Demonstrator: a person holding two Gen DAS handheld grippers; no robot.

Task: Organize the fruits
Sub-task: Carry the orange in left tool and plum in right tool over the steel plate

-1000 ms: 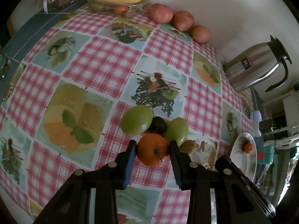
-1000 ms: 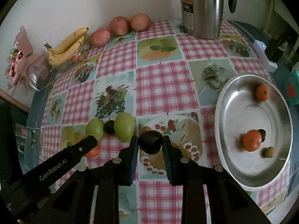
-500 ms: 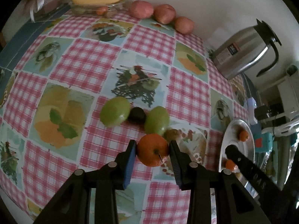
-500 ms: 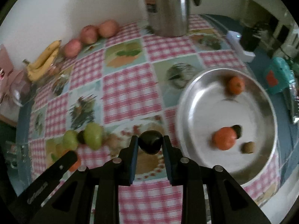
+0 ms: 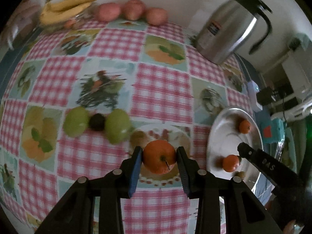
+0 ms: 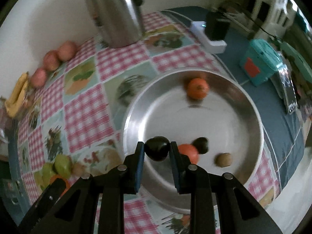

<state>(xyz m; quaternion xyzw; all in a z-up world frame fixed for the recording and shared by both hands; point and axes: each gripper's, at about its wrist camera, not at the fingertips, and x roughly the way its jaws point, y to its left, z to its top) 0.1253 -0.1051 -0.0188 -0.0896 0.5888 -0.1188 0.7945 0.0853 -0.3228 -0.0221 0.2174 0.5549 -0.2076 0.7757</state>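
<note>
On the table, a checked pink tablecloth (image 5: 159, 89) with fruit pictures is spread up to a white wall. An orange fruit (image 5: 159, 157) is clamped between the jaws of the left gripper (image 5: 159, 162) above the cloth. A dark plum (image 6: 157, 151) is pinched by the right gripper (image 6: 157, 154) over the rim of the metal plate (image 6: 251, 105), where two oranges are seen. A steel kettle (image 5: 232, 33) stands near the wall.

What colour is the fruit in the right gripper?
Very dark, nearly black fruit; it shows best in the right wrist view.
</note>
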